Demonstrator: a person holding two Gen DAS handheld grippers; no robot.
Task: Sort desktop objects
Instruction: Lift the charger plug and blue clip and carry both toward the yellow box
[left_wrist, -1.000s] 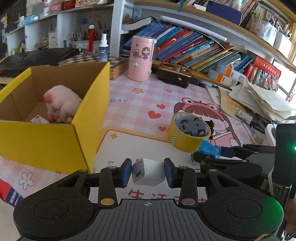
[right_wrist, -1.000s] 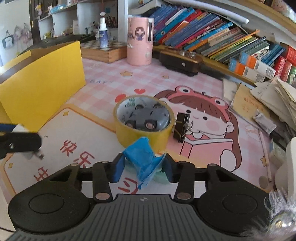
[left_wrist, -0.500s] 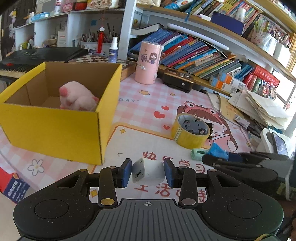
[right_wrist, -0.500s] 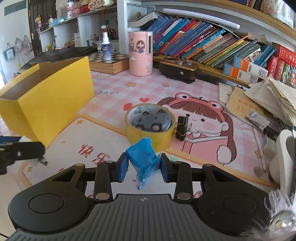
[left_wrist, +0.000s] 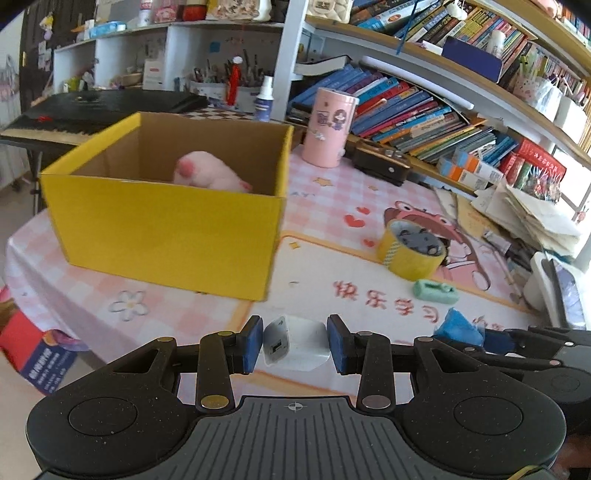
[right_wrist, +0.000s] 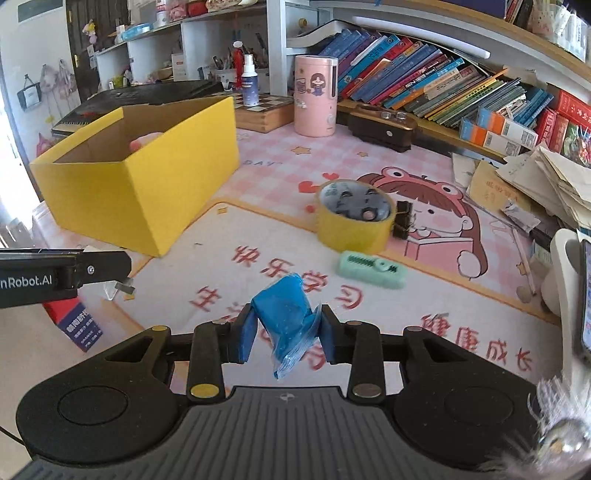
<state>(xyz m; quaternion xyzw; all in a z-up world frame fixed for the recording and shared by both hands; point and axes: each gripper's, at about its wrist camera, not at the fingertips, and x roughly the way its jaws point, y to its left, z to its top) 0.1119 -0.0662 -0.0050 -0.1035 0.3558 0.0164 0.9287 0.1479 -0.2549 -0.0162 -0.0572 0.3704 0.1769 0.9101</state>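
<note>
left gripper (left_wrist: 295, 345): clamped on the little white charger cube (left_wrist: 295, 349), pads flat on two opposite faces, port side facing left. It's up off the mat, near my edge of the desk.

right gripper (right_wrist: 284, 334): pinching a crumpled blue wrapper (right_wrist: 286, 319). It's soft and sticks out above and below the pads, with a thin tail hanging loose underneath.

yellow box (left_wrist: 166, 225): open top, sitting at the left of the desk, ahead of my left gripper. There's a pink plush toy (left_wrist: 210, 175) inside toward the back, so the front half of the floor looks free, as far as I can see over the wall.

step I think I'm on: carrying both things over to the box.

how I'd do it well: come in high over the near wall so the cube doesn't clip the cardboard rim, get fully past the edge, then let go low so it doesn't bounce. One gripper at a time; the box mouth isn't that roomy for two of these.

wrapper tip: it's light, so it may cling to a pad. Open wide and give it a second.

what's left on the desk: yellow tape roll (right_wrist: 354, 218) with small bits inside it, a black binder clip (right_wrist: 402, 221) touching its right side, and a mint-green correction tape (right_wrist: 371, 269) just in front.

watch out: don't drag a gripper across the tape roll on the way.
</note>
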